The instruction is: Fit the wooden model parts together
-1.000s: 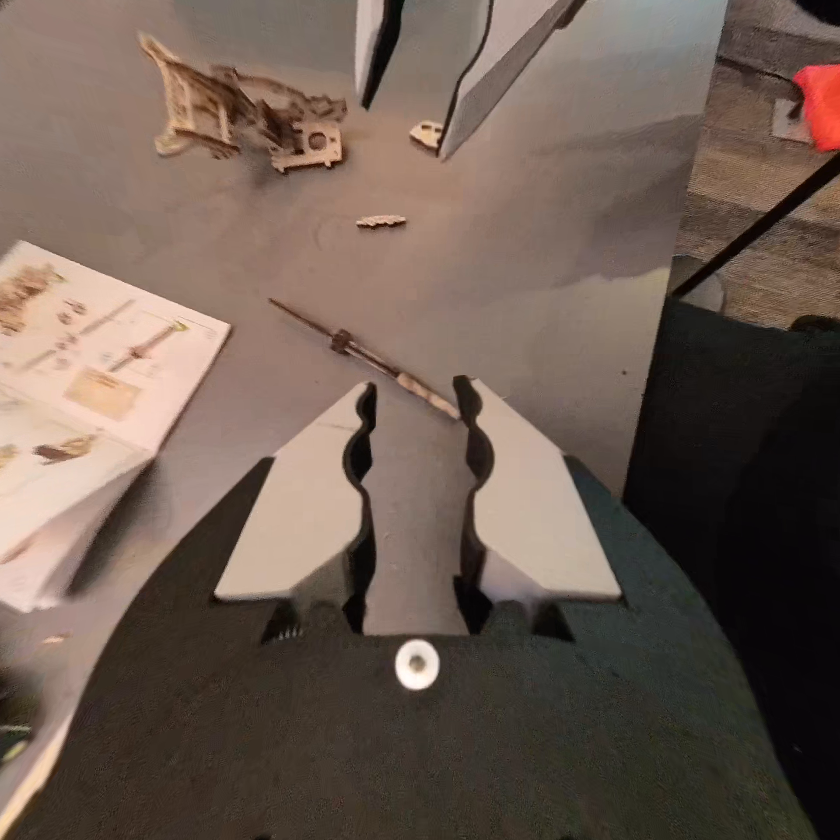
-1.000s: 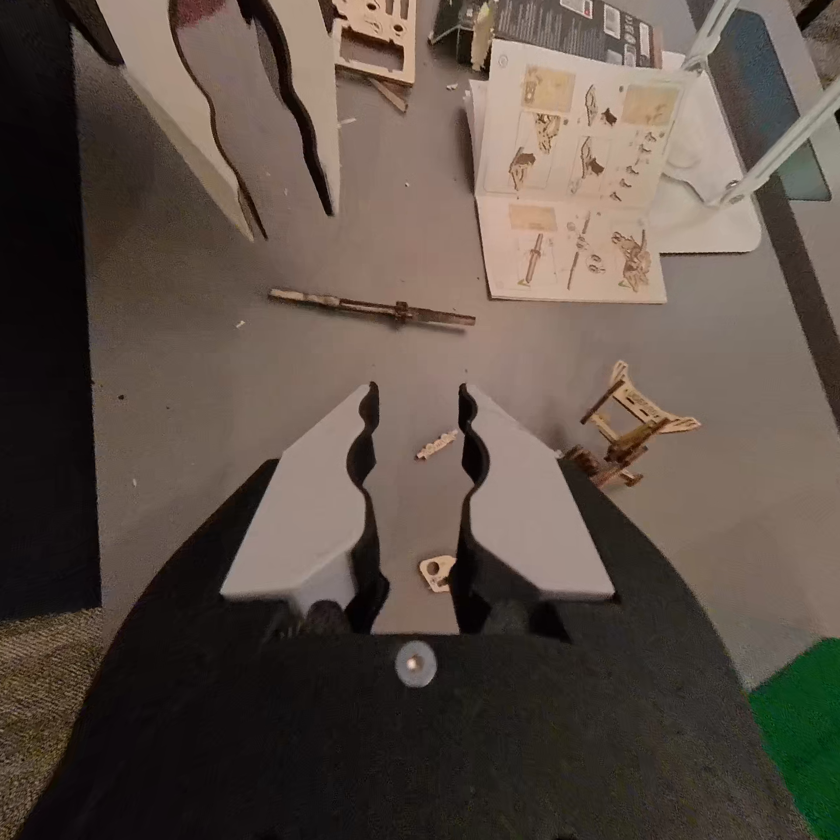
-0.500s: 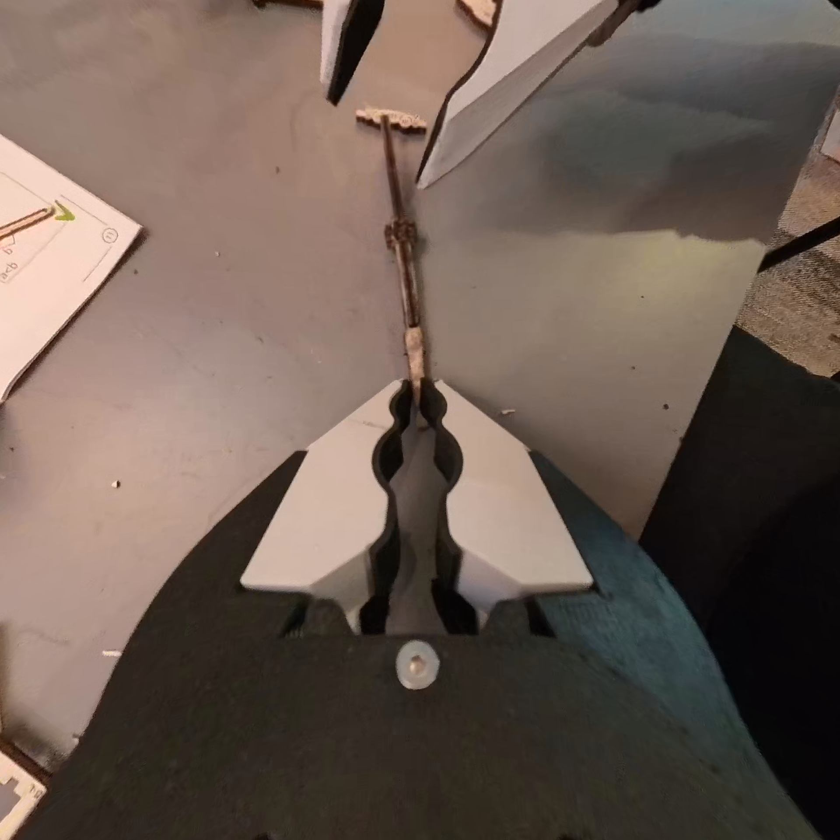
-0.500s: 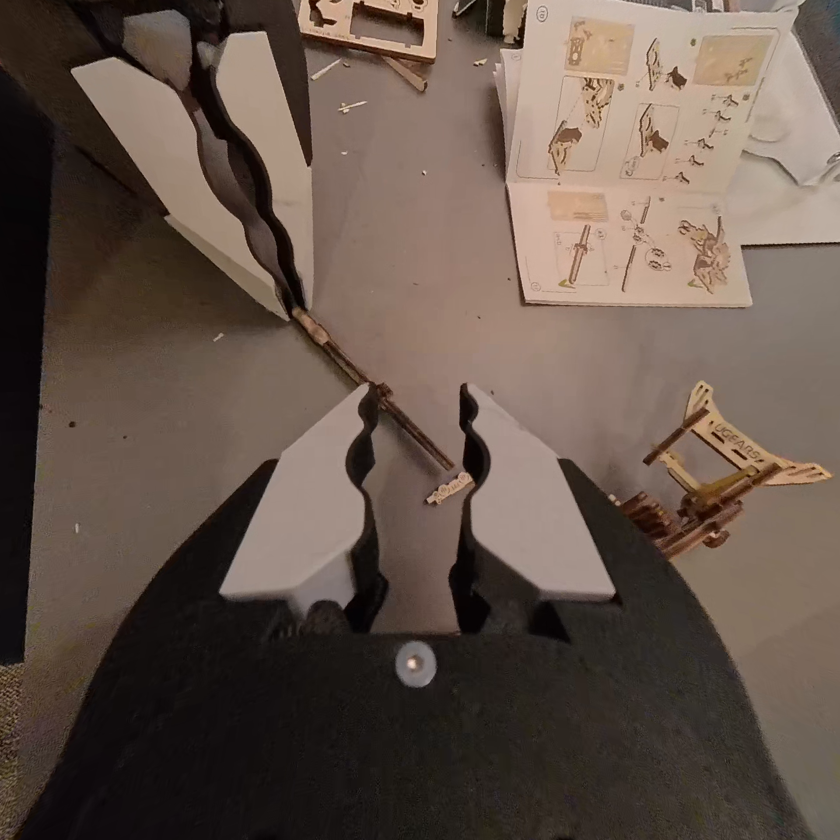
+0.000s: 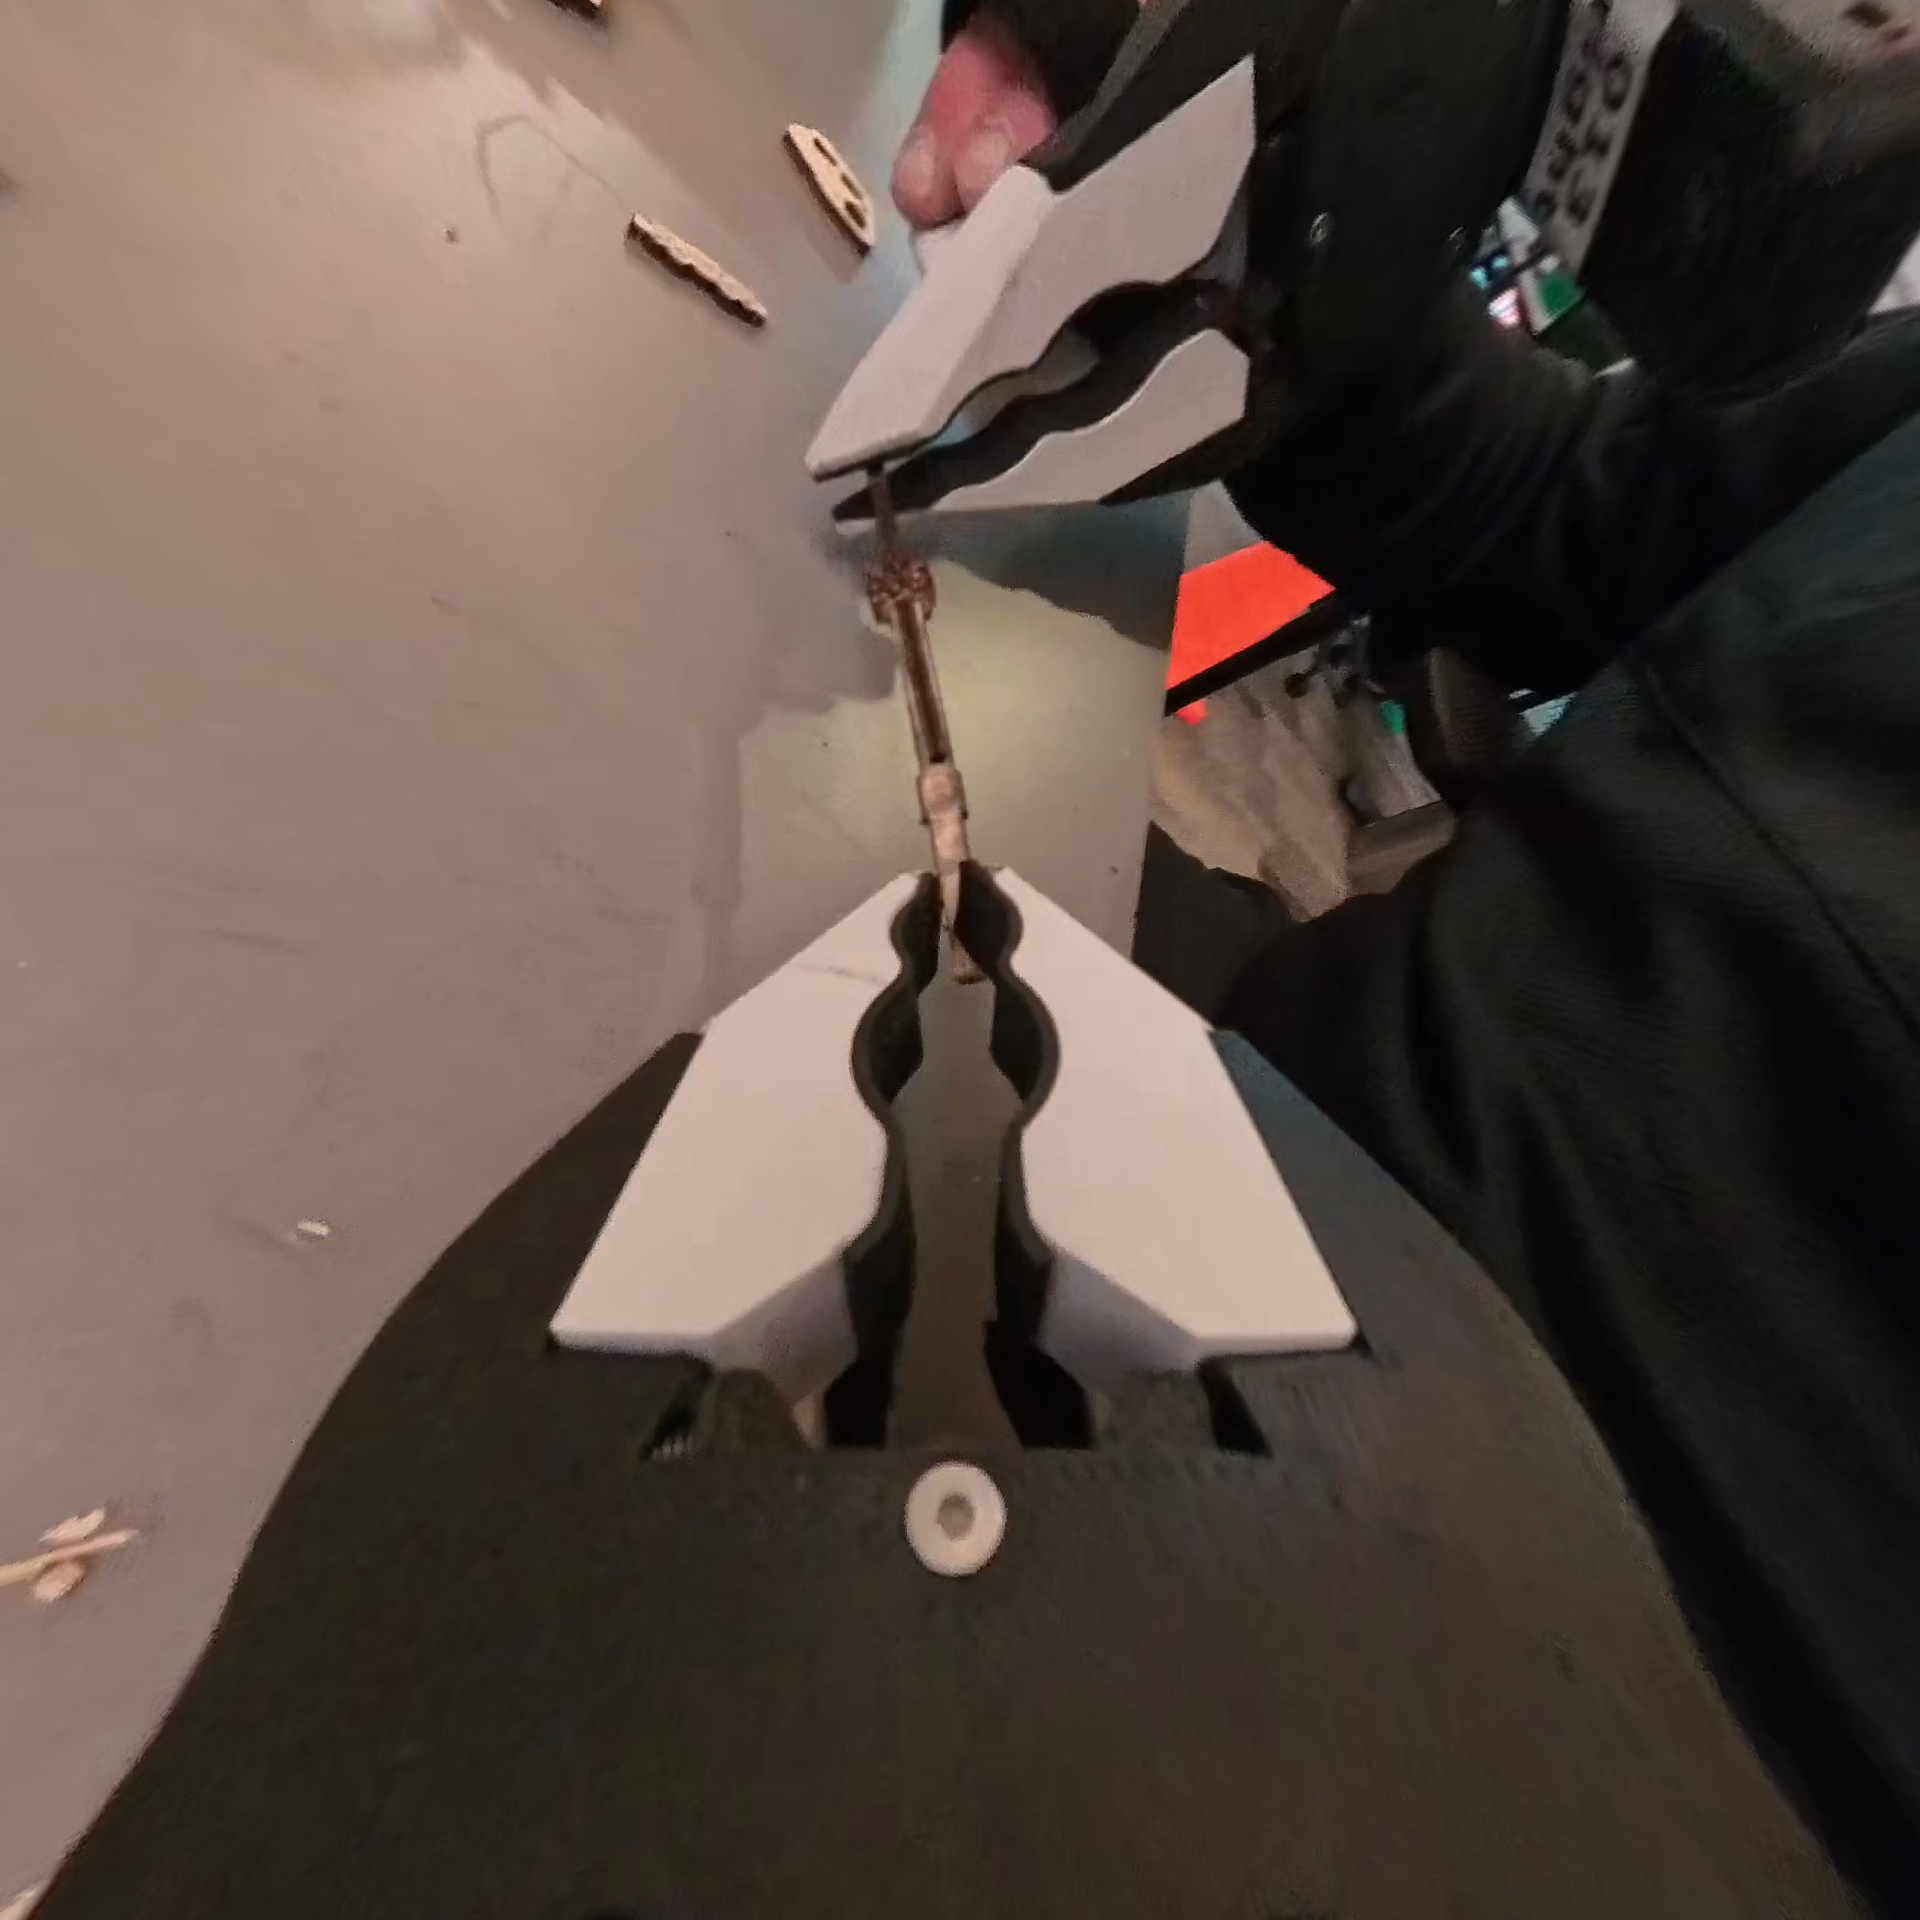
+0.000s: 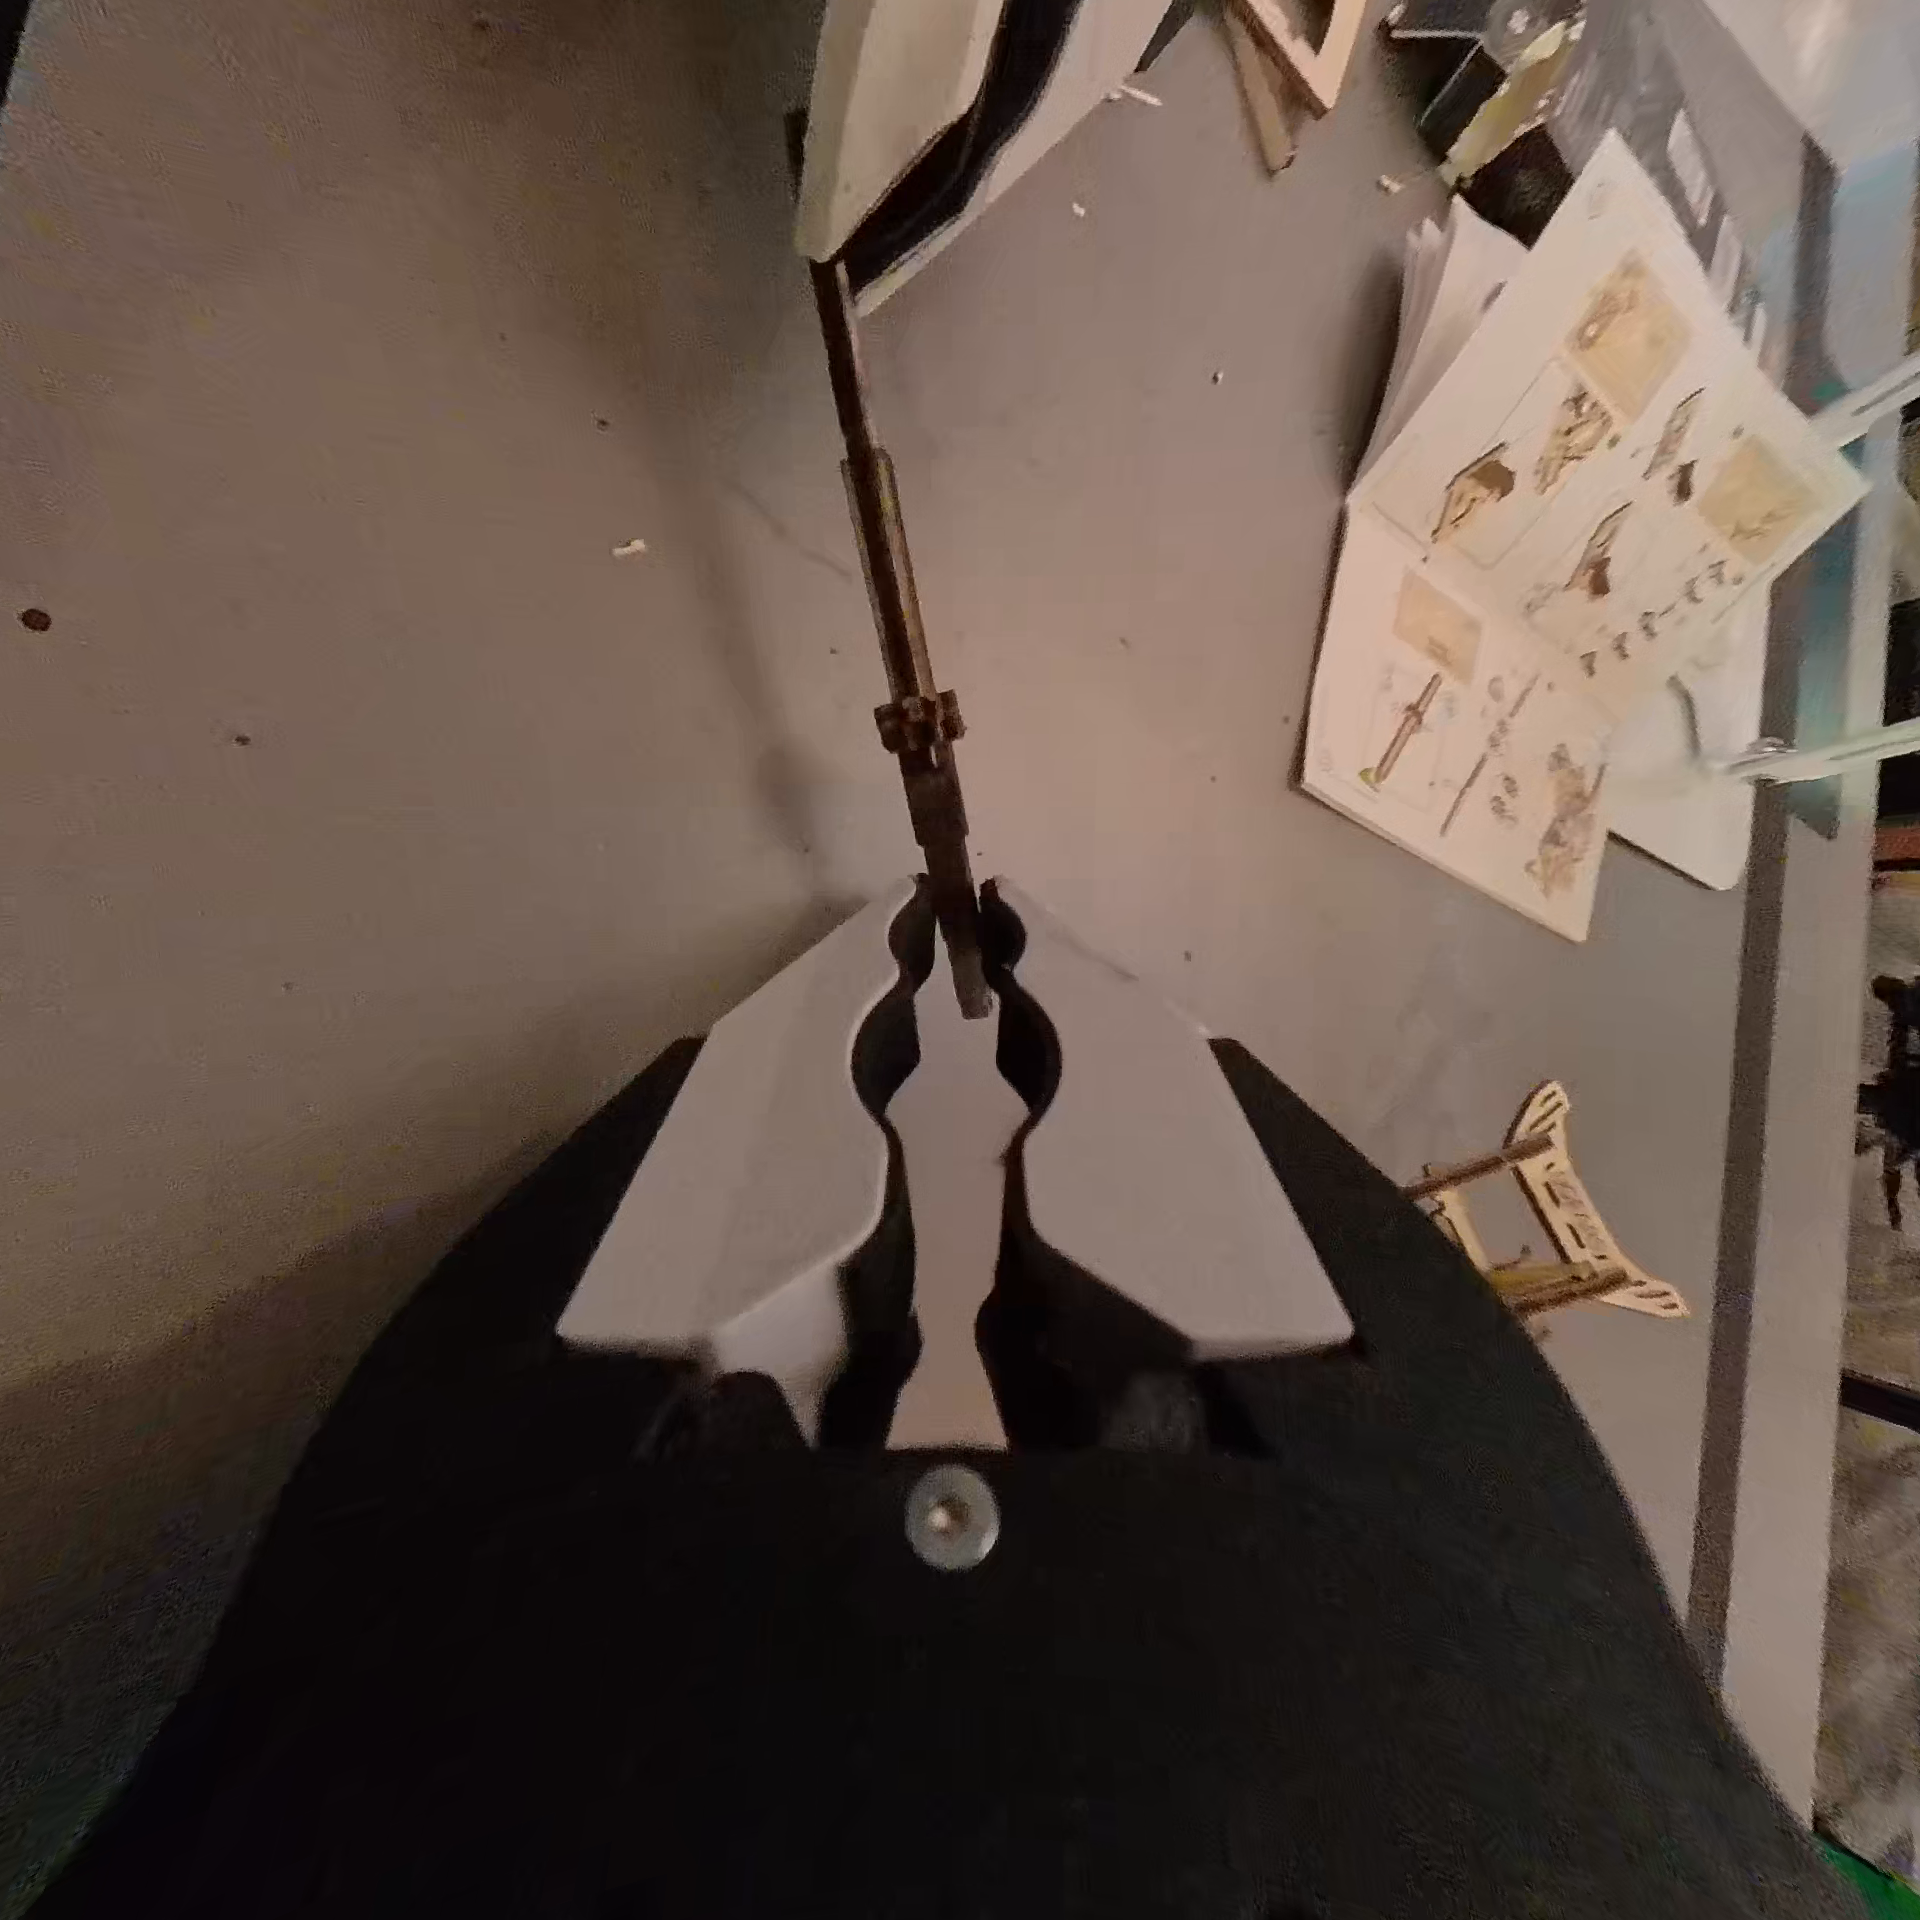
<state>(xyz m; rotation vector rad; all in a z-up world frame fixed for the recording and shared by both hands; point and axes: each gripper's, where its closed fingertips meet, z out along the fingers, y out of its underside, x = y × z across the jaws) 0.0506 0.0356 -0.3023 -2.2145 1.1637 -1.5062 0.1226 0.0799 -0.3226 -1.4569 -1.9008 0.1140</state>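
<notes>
Right now both tools are sharing one wooden rod (image 5: 928,717), lifted clear of the worktop (image 5: 364,623): the left hand-held gripper (image 5: 954,902) is clamping one end, the right hand-held gripper (image 6: 951,906) the other, its long axis running straight between them.

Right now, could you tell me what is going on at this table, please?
A person is holding a thin wooden rod up off the grey table between two handheld grippers. The left gripper has its jaws shut on one end, and the right gripper has its jaws shut on the other end. The partly built wooden model, an open instruction booklet and two small loose wooden pieces lie on the table, not yet joined to the rod.
</notes>
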